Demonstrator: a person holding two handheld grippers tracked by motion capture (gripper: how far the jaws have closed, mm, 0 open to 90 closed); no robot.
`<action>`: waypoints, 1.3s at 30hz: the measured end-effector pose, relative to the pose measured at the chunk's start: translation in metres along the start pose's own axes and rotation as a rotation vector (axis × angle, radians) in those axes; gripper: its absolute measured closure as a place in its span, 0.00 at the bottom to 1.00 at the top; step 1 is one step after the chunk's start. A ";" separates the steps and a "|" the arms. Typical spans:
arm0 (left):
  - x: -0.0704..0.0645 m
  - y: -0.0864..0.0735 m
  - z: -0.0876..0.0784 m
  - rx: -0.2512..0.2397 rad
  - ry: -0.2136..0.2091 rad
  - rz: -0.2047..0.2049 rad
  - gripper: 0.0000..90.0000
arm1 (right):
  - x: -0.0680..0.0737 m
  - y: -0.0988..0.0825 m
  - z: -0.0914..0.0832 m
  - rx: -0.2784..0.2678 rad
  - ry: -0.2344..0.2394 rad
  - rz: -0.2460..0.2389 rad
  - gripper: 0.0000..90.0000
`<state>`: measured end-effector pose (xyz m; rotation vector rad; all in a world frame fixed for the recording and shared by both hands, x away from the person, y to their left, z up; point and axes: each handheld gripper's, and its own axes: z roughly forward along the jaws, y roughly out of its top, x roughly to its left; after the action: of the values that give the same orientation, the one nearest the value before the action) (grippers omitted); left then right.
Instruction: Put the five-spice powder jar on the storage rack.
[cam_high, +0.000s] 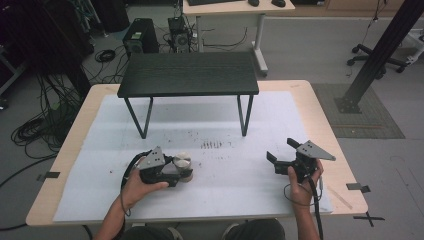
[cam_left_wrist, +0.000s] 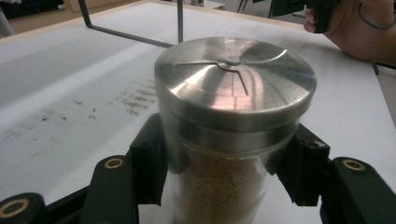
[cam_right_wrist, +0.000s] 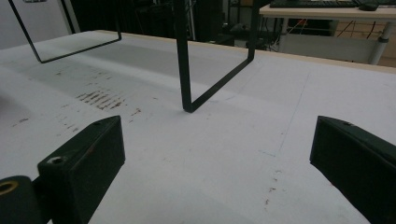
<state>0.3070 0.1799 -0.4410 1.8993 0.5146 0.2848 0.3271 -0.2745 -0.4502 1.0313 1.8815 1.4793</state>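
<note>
My left gripper (cam_high: 181, 169) is clamped on the jar (cam_left_wrist: 233, 116) of pale powder, standing near the tabletop's (cam_high: 310, 107) front-left edge. My right gripper (cam_high: 281, 155) waits empty, fingers apart. Grasp done, I judge; lifting and placing remain.

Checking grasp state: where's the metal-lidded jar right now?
The jar stands on the white table cover at the high view's left, clamped in the left gripper, in front of the black stand.
</note>
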 end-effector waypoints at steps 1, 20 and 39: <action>0.000 0.000 0.000 0.002 -0.001 0.001 0.47 | 0.000 0.000 0.000 0.000 0.000 -0.001 0.04; 0.000 -0.001 0.000 -0.004 0.000 0.005 0.48 | 0.000 0.000 -0.001 -0.001 -0.007 0.001 0.04; 0.000 -0.001 0.000 -0.010 -0.003 0.001 0.48 | 0.000 0.000 0.000 0.000 -0.009 0.002 0.04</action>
<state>0.3071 0.1806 -0.4422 1.8899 0.5089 0.2845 0.3269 -0.2751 -0.4502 1.0386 1.8751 1.4730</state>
